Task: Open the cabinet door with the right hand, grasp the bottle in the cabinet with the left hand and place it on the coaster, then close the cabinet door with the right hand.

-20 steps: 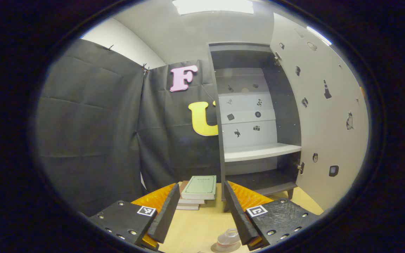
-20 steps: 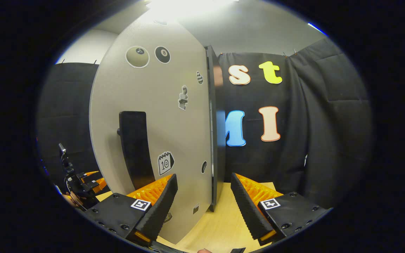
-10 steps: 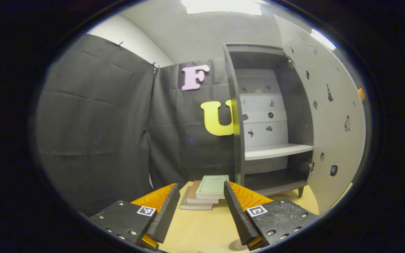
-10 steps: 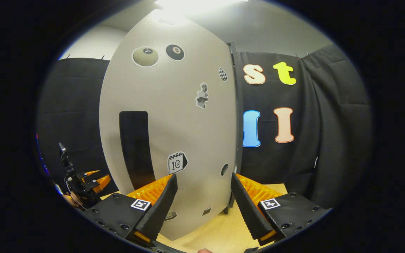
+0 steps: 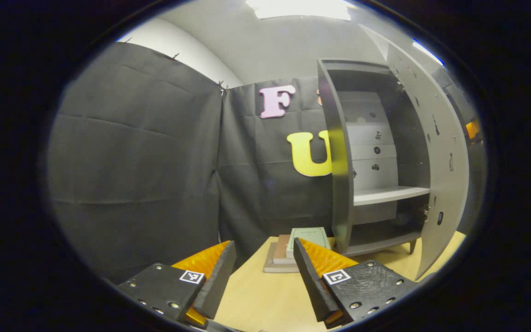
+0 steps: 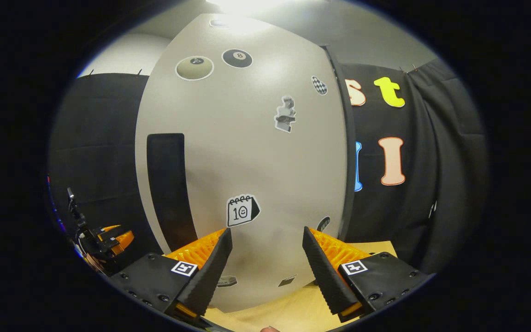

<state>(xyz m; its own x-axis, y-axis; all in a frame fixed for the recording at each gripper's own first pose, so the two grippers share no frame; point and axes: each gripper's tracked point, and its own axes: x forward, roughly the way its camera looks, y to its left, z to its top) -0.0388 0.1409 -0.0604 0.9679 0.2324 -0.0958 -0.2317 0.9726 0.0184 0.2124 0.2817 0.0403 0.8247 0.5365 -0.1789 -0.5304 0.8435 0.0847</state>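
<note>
L gripper [image 5: 262,276]: jaws apart, empty, swung left since 1 s ago; clear bottle now out of frame, probably on its coaster. Grey sticker-covered cabinet door [image 6: 247,152], R gripper [image 6: 265,272]: jaws apart, door swinging toward shut. Closing step underway.

On the cabinet door [image 6: 247,161] in front of you, the calendar sticker [image 6: 242,210] reads "10" and the black billiard-ball sticker [image 6: 237,58] reads "8". The pale ball sticker [image 6: 194,68] beside it carries a mark too small to read — so does the cover of the green book [image 5: 310,235] on the surface.
</note>
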